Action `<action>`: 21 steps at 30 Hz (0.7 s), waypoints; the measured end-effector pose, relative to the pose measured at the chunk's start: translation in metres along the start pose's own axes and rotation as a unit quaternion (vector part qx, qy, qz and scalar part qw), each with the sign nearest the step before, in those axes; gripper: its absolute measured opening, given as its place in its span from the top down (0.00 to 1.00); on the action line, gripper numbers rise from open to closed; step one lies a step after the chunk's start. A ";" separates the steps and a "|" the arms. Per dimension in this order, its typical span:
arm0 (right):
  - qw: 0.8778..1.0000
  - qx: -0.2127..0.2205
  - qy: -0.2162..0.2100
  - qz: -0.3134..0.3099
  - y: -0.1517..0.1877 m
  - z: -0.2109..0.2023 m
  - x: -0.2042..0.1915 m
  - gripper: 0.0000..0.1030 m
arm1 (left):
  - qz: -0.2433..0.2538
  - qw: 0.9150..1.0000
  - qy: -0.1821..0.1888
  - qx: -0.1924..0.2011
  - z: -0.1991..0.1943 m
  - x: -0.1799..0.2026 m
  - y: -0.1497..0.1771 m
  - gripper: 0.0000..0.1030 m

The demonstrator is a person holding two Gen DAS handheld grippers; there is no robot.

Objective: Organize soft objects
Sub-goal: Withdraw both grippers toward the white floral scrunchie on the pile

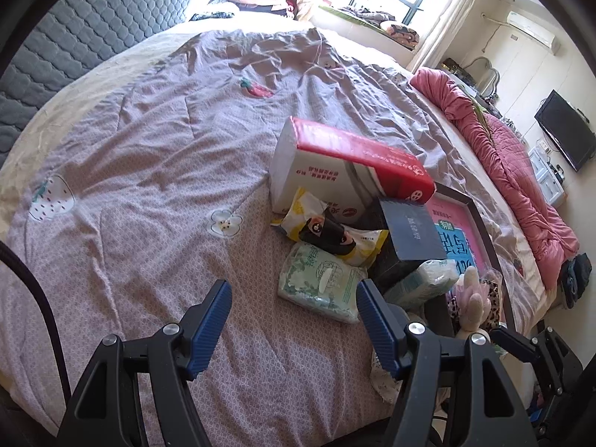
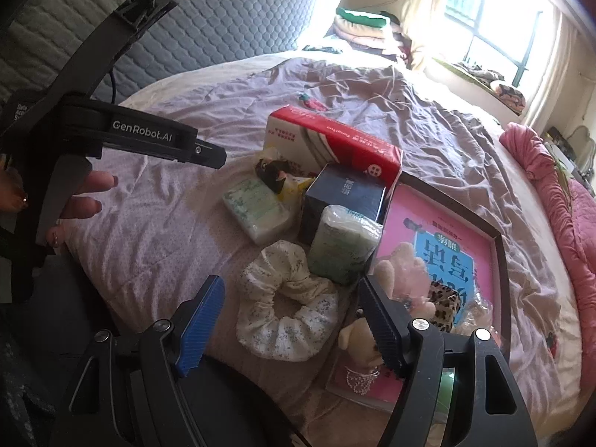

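In the left wrist view, the left hand-held gripper (image 1: 294, 320) sits at the bottom centre with its jaws wide apart and nothing between them, tilted down over the bed (image 1: 149, 149). A green tissue pack (image 1: 322, 281) lies just ahead, towards the right finger, with its long axis running from upper left to lower right. Above it are a yellow packet (image 1: 335, 223) and a red-and-white box (image 1: 346, 165). In the right wrist view, the right hand-held gripper (image 2: 290, 320) is likewise spread open and empty, low in the frame. A floral scrunchie (image 2: 287, 309) lies flat on the bed directly between and just beyond its fingers, closer than any other soft item. A plush toy (image 2: 359, 337) touches the right finger, at the edge of a framed pink tray (image 2: 499, 279). The right hand looks better placed; a short reach forward and down would probably straddle the scrunchie's ring.
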State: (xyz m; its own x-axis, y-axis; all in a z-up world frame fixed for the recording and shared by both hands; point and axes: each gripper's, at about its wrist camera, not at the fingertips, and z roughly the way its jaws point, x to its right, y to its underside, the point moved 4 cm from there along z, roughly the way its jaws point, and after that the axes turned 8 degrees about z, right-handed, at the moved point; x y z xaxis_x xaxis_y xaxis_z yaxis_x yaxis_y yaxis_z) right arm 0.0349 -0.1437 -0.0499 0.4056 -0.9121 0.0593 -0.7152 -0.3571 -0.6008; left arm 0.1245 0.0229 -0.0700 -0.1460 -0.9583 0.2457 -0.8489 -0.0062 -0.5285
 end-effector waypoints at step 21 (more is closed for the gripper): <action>0.997 -0.066 0.014 -0.034 0.009 0.067 -0.009 0.27 | -0.072 0.990 0.095 -0.070 0.074 -0.007 0.013 0.26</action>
State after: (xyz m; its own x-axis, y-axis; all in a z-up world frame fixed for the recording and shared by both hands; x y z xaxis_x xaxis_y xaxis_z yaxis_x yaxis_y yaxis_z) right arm 0.0634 -0.1251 -0.1092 0.4417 -0.8892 0.1191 -0.7557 -0.4403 -0.4848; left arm 0.1520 0.0080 -0.1388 -0.1007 -0.8792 0.4657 -0.9283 -0.0853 -0.3618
